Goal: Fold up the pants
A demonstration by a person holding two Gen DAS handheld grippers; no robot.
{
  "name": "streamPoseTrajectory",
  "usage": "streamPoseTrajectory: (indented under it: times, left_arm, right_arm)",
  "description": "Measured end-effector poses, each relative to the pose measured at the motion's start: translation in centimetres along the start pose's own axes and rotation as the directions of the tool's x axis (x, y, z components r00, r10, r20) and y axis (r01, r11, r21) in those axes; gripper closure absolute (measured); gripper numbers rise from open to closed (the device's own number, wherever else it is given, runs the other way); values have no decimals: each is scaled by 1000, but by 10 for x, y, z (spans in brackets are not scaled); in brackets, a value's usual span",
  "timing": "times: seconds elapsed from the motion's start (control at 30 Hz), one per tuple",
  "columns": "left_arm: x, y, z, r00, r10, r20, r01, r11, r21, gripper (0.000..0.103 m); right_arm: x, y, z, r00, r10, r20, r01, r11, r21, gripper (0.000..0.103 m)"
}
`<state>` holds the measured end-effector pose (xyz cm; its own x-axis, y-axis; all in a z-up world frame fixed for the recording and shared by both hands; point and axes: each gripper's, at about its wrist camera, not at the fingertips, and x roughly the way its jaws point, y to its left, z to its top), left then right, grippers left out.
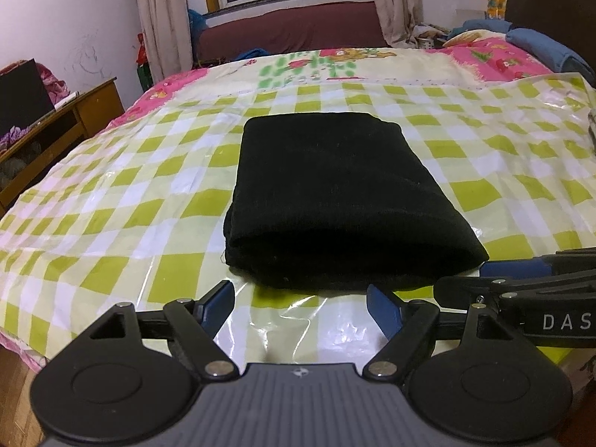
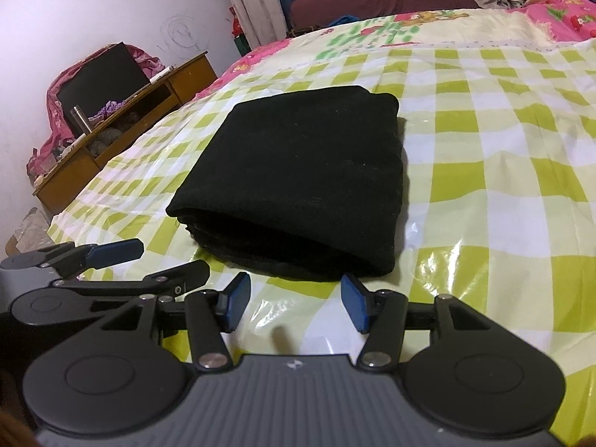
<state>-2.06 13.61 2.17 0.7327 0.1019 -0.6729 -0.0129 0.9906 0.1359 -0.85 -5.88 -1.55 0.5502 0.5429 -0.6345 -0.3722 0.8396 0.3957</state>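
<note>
Here the black, thick-knit pants [image 1: 335, 193], folded into a compact rectangular bundle, lie on the bed's glossy green-and-white checked plastic sheet [image 1: 123, 171], close to the bed's near edge and roughly midway between its left and right edges. The rounded fold faces the near edge, with stacked layers showing beneath it; the far end of the bundle looks squarer and flatter.

The left gripper [image 1: 301, 307] sits just short of the bundle's near fold, its blue-padded jaws spread apart with nothing between them, only bare plastic sheet. The right gripper [image 2: 296, 303] is likewise released, its jaws parted and empty, just shy of the same near fold. Each gripper shows at the margin of the other's view, so the two sit side by side along the bed's near edge.

By the look of it the folding is finished or nearly so, and both grippers are clear of the cloth.

The fabric appears soft, limp and fairly light, with a matte, slightly fuzzy surface that should grip the pads well. The sheet beneath looks slick and crinkled, so the bundle may slide if pushed sideways. Being several loose layers, it would likely sag or unfold if lifted by one corner; pinching through the full thickness of the near fold, one gripper toward each end, seems safest.
</note>
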Motion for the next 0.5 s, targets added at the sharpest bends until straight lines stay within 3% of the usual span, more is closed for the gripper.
streamPoseTrajectory:
  times: [0.5]
  left_arm:
    - [7,-1,-7,999,0,-32,-1,1000,-22,13]
  right_arm:
    - [5,-2,-6,1000,-10,-29,11,1000,17,48]
